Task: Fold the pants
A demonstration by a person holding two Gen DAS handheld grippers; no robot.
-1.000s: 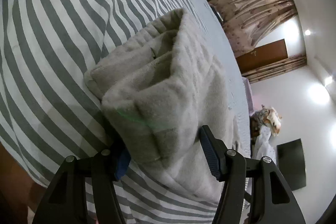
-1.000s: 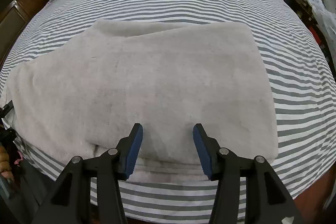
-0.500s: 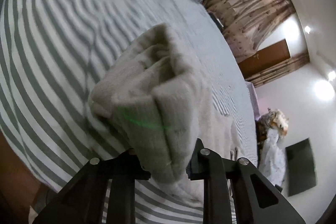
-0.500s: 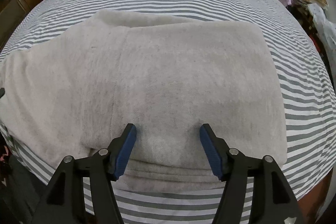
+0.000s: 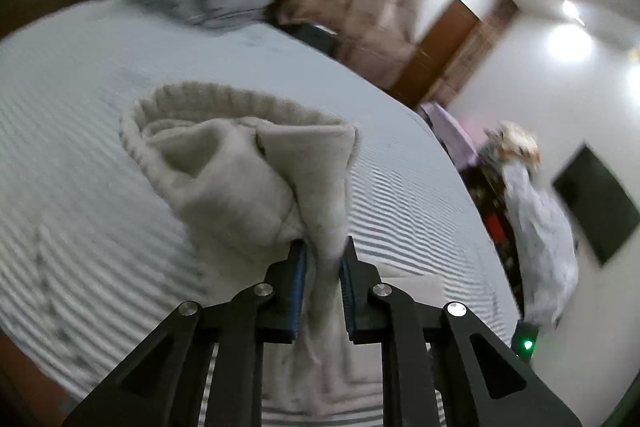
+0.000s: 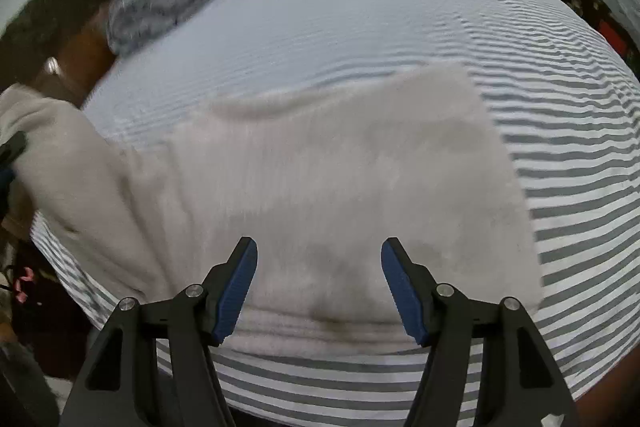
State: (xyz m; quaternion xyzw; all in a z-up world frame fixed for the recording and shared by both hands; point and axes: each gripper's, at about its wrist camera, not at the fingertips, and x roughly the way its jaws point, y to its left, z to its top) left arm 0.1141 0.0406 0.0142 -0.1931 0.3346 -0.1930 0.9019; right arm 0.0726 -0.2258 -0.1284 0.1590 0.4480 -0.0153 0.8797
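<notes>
The beige fleece pants (image 6: 340,179) lie folded lengthwise on the striped bed. In the left wrist view my left gripper (image 5: 323,267) is closing, its blue pads pinching the pants' waistband end (image 5: 248,163), which is lifted off the bed with the ribbed band curled open. That raised end (image 6: 60,163) shows at the left edge of the right wrist view. My right gripper (image 6: 320,279) hovers open just above the pants' near edge, nothing between its fingers.
The grey-and-white striped bed sheet (image 6: 560,131) surrounds the pants. A crumpled grey quilt (image 6: 160,3) lies at the far left corner by the dark wooden bed frame (image 6: 80,59). Past the bed are curtains, a wooden door (image 5: 436,43) and clutter (image 5: 532,227).
My left gripper closed on the waistband end and lifted it up off the bed, rolling as it rose. My right gripper opened wider and rose slightly over the near edge.
</notes>
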